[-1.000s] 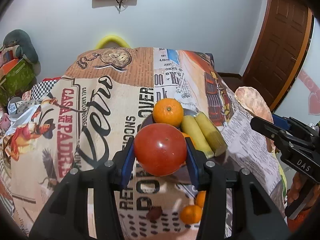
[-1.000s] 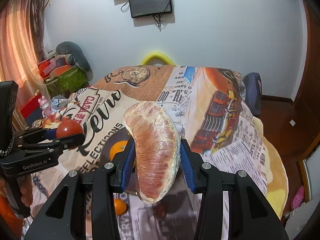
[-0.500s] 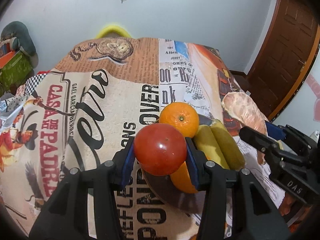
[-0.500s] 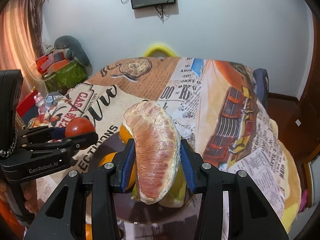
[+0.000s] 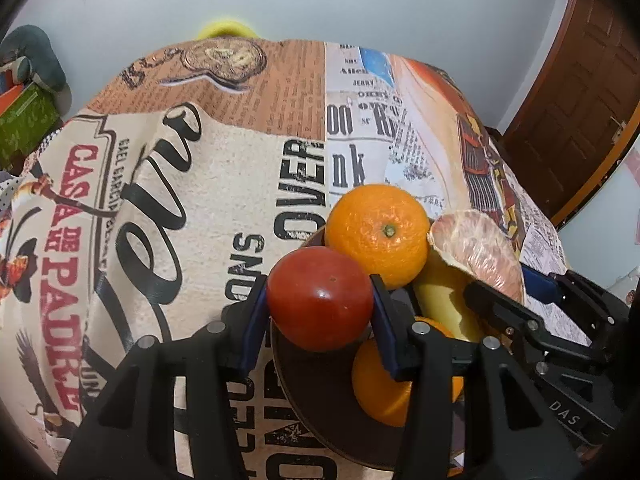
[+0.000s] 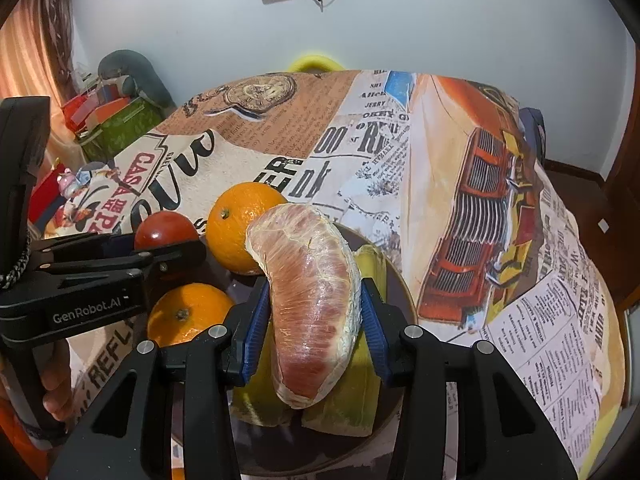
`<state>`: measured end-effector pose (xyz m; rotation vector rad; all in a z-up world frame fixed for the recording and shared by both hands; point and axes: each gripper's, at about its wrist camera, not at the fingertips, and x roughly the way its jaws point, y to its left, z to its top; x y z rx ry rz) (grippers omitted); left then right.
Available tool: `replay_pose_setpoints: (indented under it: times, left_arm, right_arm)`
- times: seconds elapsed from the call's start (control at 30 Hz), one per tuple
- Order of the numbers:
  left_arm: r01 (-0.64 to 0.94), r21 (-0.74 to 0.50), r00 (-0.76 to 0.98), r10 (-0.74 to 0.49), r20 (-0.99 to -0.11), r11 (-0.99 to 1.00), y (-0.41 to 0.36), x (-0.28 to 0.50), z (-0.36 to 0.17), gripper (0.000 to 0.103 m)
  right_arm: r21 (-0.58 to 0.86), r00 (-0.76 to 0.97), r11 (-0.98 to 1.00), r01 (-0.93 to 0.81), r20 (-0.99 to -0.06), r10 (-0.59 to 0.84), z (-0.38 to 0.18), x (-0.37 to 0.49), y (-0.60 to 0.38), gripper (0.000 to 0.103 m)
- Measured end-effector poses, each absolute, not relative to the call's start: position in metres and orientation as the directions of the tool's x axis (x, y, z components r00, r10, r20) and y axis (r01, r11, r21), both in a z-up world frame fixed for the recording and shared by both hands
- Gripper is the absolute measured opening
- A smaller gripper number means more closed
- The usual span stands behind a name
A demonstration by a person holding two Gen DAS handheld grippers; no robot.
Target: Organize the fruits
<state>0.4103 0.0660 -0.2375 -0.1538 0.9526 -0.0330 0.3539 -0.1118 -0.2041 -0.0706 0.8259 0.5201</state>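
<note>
My left gripper is shut on a red tomato and holds it over the left rim of a dark plate. The plate holds two oranges and yellow-green pomelo rind pieces. My right gripper is shut on a peeled pink pomelo segment just above the rind pieces on the plate. The left gripper with the tomato shows at the left of the right wrist view; the segment shows at the right of the left wrist view.
The table wears a printed newspaper-style cloth. A yellow chair back stands behind the table. Boxes and a plush toy lie at the far left. A wooden door is at the right.
Both grippers have come down and in toward the plate. The tomato now hangs over the plate's left rim and the pomelo segment sits low over the rind pieces.
</note>
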Motion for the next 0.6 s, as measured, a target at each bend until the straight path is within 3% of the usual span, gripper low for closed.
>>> replay_pose_setpoints:
  times: [0.1,0.27,0.6]
  left_arm:
    - [-0.036,-0.146,0.567,-0.100,-0.818,0.989,0.064,0.412,-0.241,0.048]
    - [-0.022,-0.141,0.594,-0.101,-0.798,0.990,0.060,0.405,-0.232,0.060]
    - [-0.005,-0.112,0.641,-0.083,-0.763,0.994,0.056,0.373,-0.195,0.060]
  right_arm:
    - [0.135,0.558,0.871,-0.472,-0.719,0.414,-0.204,0.354,-0.111,0.042]
    - [0.126,0.555,0.874,-0.469,-0.727,0.403,-0.204,0.354,-0.112,0.043]
    - [0.128,0.572,0.877,-0.462,-0.713,0.405,-0.181,0.333,-0.123,0.045]
